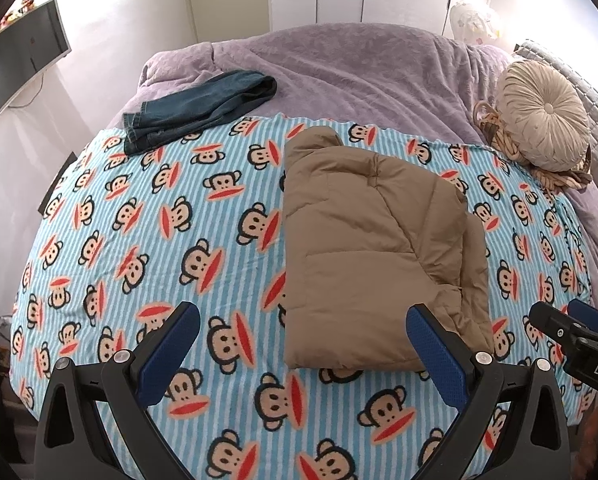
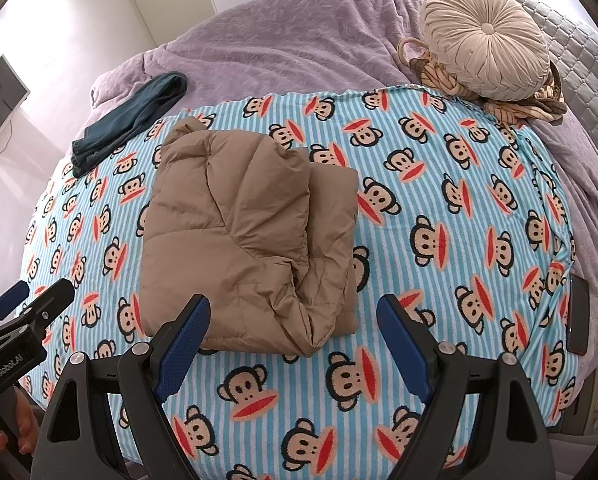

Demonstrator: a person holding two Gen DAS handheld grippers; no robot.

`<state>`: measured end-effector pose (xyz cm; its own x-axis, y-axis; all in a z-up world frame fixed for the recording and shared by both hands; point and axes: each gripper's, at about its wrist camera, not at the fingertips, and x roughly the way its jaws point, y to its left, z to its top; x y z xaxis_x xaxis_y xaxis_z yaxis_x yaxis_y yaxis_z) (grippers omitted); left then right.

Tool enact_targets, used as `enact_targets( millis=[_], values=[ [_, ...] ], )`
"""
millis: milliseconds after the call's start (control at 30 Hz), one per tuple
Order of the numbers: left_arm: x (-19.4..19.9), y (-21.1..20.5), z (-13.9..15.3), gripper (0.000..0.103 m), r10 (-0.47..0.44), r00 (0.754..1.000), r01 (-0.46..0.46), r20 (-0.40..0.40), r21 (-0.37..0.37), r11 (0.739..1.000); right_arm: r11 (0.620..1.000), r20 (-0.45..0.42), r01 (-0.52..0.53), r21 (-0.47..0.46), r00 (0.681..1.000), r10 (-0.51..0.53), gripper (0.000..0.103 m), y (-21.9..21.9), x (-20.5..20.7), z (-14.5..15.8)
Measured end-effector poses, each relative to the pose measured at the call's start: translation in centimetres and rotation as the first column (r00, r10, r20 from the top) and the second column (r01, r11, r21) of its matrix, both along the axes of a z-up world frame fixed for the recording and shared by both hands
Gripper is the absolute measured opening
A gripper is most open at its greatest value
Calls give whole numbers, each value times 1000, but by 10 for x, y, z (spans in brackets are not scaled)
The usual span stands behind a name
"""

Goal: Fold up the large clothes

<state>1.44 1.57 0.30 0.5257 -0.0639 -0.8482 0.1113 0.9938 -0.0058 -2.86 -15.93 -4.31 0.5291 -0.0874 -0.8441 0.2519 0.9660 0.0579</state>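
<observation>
- Jacket (image 1: 371, 248), tan and padded, lies folded into a thick bundle on the monkey-print blanket (image 1: 159, 216) covering the bed.
- Left tool (image 1: 303, 332) hovers at the jacket's near edge, jaws spread wide, gripping nothing.
- Right tool (image 2: 295, 320) hovers likewise, jaws wide apart and empty.
- Folded jeans (image 1: 195, 110) lie at the blanket's far edge.
- Round cushion (image 1: 543, 114) rests near the headboard.
</observation>
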Motion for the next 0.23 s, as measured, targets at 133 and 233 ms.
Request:
enact_targets(
  millis=[133, 233],
  values=[
    [0, -2, 0, 103, -16, 1000, 16, 2, -3, 1000, 1000, -1, 2, 1, 1000, -2, 87, 0, 0, 0],
    [1, -4, 0, 103, -17, 1000, 17, -2, -1, 1000, 1000, -2, 1, 1, 1000, -1, 87, 0, 0, 0]
  ],
)
